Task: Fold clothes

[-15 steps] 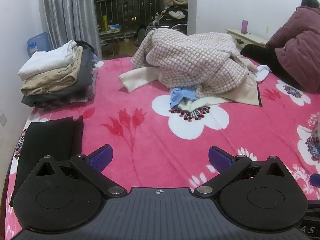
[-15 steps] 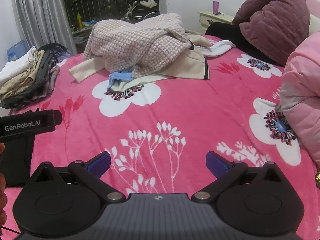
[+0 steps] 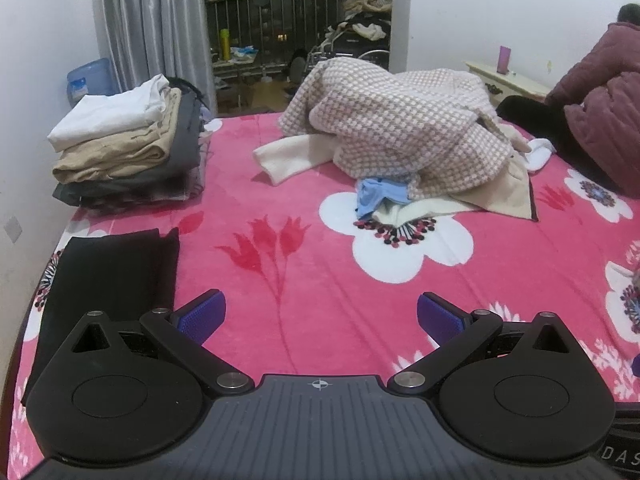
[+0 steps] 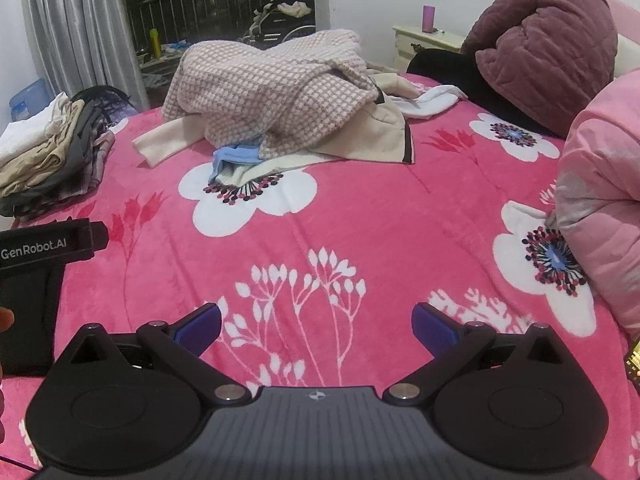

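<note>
Across the far middle of the pink flowered blanket (image 3: pixel 320 280) lay the heap of unfolded clothes (image 3: pixel 400 136), a checked pink-and-white knit over cream and blue pieces. You had work left there. Done, by the look of it, were the folded stack of white, beige and grey garments (image 3: pixel 120 152) at the far left corner and the flat black folded garment (image 3: pixel 108 280) near the left edge. Your left gripper (image 3: pixel 320 316) and right gripper (image 4: pixel 316 326) both stood spread wide, empty, over bare blanket. Open room stretched ahead; a seated person in a maroon quilted jacket (image 4: pixel 548 40) and a pink padded quilt (image 4: pixel 600 200) crowded the right side.
</note>
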Demonstrator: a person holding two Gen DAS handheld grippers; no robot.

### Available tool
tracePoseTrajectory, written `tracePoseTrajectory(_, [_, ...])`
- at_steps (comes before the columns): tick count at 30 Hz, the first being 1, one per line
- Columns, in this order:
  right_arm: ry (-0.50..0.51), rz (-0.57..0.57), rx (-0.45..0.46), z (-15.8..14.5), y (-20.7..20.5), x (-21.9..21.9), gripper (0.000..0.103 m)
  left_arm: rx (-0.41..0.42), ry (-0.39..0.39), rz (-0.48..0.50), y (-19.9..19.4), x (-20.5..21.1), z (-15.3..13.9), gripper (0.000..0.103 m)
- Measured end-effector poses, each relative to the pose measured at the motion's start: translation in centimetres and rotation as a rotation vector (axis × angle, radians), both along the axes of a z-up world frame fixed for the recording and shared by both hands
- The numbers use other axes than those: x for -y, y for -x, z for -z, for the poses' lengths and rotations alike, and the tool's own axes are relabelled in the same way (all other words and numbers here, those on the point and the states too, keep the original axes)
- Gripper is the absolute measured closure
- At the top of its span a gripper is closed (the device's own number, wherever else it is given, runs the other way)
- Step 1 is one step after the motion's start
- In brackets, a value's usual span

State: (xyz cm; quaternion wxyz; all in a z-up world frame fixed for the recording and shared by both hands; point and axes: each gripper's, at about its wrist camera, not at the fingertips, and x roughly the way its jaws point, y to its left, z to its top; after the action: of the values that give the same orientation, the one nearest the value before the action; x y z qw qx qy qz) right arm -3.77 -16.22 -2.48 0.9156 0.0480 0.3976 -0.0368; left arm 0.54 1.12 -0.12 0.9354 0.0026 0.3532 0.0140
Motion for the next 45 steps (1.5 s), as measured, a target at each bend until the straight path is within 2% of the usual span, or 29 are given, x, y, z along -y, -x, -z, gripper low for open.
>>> tracePoseTrajectory(8, [0.004, -0.003, 0.001, -0.1, 0.0, -0.1, 0.000, -0.061, 0.073, -0.033, -0.3, -1.0, 0.7, 0.000])
tracePoseTrajectory(13, [0.005, -0.004, -0.006, -0.2, -0.3, -0.4, 0.000, -0.032, 0.049, -0.031, 0.1, -0.9, 1.1, 0.000])
tracePoseTrajectory(26, [0.007, -0.005, -0.013, 0.1, -0.3, -0.7, 0.000, -0.042, 0.020, 0.017, 0.1, -0.2, 1.1, 0.000])
tracePoseTrajectory(45, [0.008, -0.014, -0.027, 0.4, -0.4, -1.0, 0.000, -0.050, 0.007, 0.028, 0.1, 0.0, 1.3, 0.000])
